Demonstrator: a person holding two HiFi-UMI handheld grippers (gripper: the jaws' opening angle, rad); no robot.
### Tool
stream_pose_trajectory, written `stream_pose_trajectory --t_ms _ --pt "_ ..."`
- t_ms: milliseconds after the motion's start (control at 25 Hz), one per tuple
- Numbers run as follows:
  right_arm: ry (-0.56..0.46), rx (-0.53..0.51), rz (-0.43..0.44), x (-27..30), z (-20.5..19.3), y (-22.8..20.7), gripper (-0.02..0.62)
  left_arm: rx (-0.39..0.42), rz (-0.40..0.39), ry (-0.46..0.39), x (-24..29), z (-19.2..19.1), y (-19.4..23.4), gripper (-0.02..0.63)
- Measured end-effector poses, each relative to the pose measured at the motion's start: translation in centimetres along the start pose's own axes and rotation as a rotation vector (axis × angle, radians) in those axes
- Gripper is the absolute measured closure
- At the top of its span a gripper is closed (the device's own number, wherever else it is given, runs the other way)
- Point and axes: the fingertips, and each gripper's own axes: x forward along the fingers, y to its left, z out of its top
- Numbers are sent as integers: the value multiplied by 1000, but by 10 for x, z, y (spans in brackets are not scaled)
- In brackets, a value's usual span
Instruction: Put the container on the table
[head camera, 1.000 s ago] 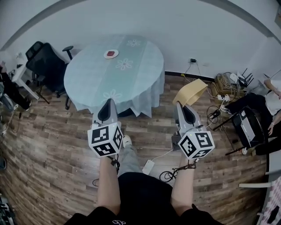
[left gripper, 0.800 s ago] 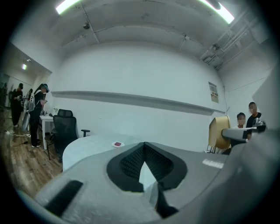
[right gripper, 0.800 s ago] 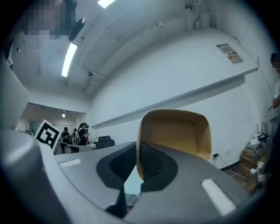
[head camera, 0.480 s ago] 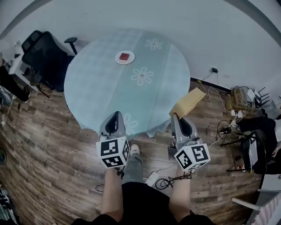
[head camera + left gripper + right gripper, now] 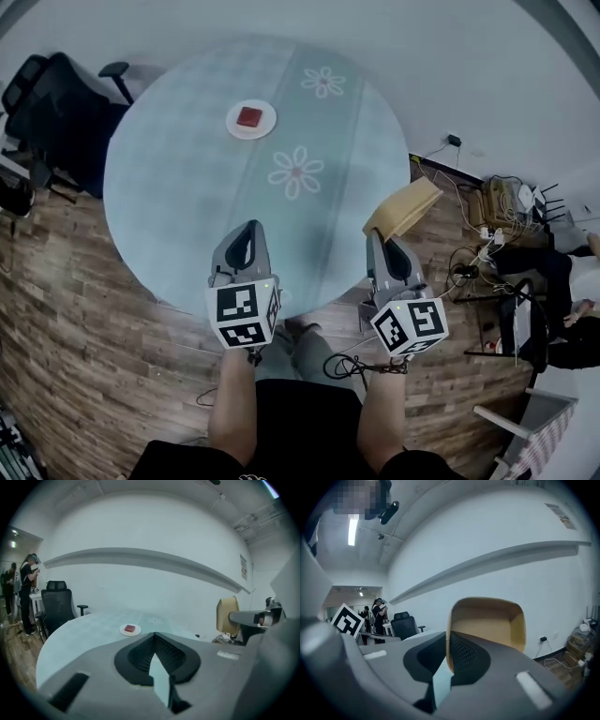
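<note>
A tan rectangular container (image 5: 404,207) hangs in the air just off the right edge of the round table (image 5: 178,178), with my right gripper (image 5: 382,236) shut on its rim. In the right gripper view the container (image 5: 487,623) stands on edge, its open side facing the camera, the rim pinched between the jaws. My left gripper (image 5: 246,229) is shut and holds nothing, hovering over the table's near edge. The left gripper view shows the container (image 5: 227,615) off to the right.
The table wears a pale green cloth with flower prints. A white plate with a red block (image 5: 250,119) sits toward its far side. A black office chair (image 5: 42,103) stands at the left. Cables and boxes (image 5: 502,202) lie on the wooden floor at the right.
The view has closed in on the table. Both grippers now reach its near edge, the right one still carrying the container.
</note>
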Motion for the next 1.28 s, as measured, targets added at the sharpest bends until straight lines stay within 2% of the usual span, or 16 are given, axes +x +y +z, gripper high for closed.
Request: stream_pose_trajectory --t_ms 120,320,600,760,880,1080,1160,1280 --pt "33 -29 8 24 -2 -6 576 -4 -6 9 18 4 5 603" --pt "233 -222 164 82 -46 12 575 -47 62 20 27 4 34 603" --pt "524 -633 441 164 -124 40 575 -96 118 46 23 -9 71 603" --pt "693 -838 533 195 -167 32 575 -123 158 50 18 -14 89 603" --pt "804 -910 575 214 -194 27 574 -139 191 53 12 -19 101 603" --pt "950 -973 622 226 -226 23 574 -153 234 52 1 -21 116 603" --pt "973 -1006 622 227 -235 22 572 -155 245 51 -2 -21 118 603" --pt "934 -1015 597 231 -236 25 530 -157 242 45 -7 -20 119 603"
